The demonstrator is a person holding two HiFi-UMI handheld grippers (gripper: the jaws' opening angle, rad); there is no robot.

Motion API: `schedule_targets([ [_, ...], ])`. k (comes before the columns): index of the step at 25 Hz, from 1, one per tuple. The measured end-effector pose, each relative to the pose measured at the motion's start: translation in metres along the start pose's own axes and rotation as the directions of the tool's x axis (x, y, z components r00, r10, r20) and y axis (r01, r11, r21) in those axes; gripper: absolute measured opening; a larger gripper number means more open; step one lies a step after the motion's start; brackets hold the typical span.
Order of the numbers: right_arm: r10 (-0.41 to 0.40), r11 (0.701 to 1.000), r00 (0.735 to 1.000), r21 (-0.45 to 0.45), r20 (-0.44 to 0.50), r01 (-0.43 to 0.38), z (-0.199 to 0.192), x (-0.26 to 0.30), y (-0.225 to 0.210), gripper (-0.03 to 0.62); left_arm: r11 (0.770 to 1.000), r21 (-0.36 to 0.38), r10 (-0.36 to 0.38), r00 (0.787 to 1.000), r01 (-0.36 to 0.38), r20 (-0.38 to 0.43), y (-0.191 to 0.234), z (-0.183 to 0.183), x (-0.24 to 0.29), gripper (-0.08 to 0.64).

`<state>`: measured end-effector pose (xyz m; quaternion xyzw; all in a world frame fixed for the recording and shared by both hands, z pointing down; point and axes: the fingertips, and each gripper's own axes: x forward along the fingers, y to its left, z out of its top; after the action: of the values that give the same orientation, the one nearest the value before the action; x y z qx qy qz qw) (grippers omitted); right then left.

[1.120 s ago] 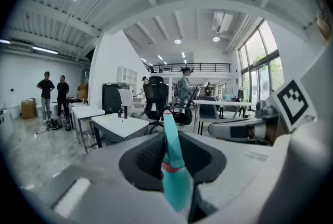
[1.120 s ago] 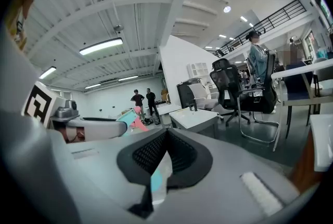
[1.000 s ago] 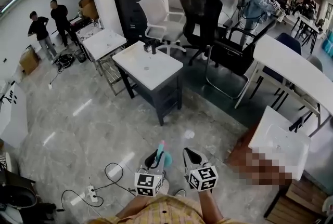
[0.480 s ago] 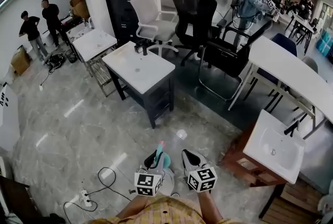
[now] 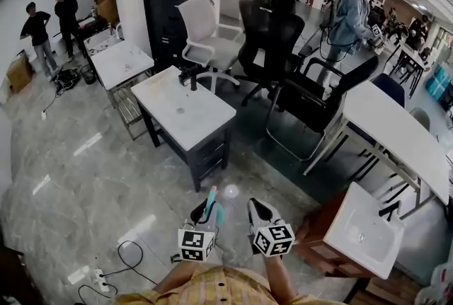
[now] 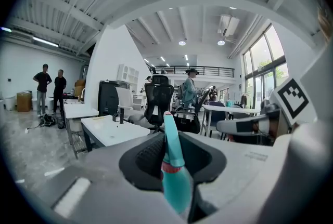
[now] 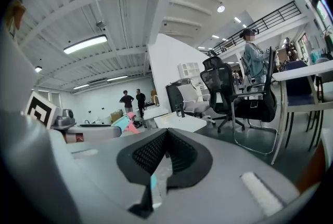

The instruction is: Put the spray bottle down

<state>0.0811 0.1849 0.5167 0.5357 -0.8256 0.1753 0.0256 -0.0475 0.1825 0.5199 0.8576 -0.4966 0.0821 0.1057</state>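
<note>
A teal spray bottle (image 5: 216, 213) with a pink nozzle stands upright between the jaws of my left gripper (image 5: 207, 209), which is shut on it. In the left gripper view the bottle (image 6: 173, 171) fills the gap between the black pads, its nozzle sticking up above them. My right gripper (image 5: 257, 209) hangs beside the left one, jaws shut, nothing in them. From the right gripper view (image 7: 166, 133) the bottle's head (image 7: 123, 122) shows at the left. Both grippers are held low above the grey floor, pointing towards a white-topped table (image 5: 185, 112) ahead.
A small black object (image 5: 190, 76) stands at that table's far end. Office chairs (image 5: 272, 38) and a long white desk (image 5: 396, 130) lie ahead and right. A washbasin cabinet (image 5: 357, 234) is close on the right. Cables and a power strip (image 5: 98, 275) lie lower left. People stand far back.
Both grippers have travelled forward across the floor together, and the white-topped table now lies closer. The bottle stays gripped in the left gripper as before.
</note>
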Motion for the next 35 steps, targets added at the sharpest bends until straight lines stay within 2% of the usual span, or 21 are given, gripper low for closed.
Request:
schedule_targets([
  [10, -0.066, 0.998, 0.997, 0.022, 0.04, 0.065, 0.051, 0.106, -0.042, 0.002, 1.0, 0.001, -0.03, 1.0, 0.03, 0.008, 0.071, 0.041, 0.103, 0.089],
  [17, -0.097, 0.995, 0.995, -0.026, 0.038, 0.098, 0.073, 0.172, -0.051, 0.002, 0.999, 0.018, -0.045, 0.999, 0.045, 0.026, 0.115, 0.062, 0.148, 0.089],
  [24, -0.101, 0.994, 0.994, -0.031, 0.051, 0.102, 0.083, 0.203, -0.05, 0.002, 0.998, 0.003, -0.061, 0.997, 0.061, 0.049, 0.141, 0.077, 0.172, 0.089],
  [35, -0.105, 0.993, 0.994, -0.055, 0.005, 0.105, 0.091, 0.24, -0.052, 0.002, 0.991, -0.098, -0.081, 0.995, 0.087, 0.058, 0.158, 0.075, 0.185, 0.089],
])
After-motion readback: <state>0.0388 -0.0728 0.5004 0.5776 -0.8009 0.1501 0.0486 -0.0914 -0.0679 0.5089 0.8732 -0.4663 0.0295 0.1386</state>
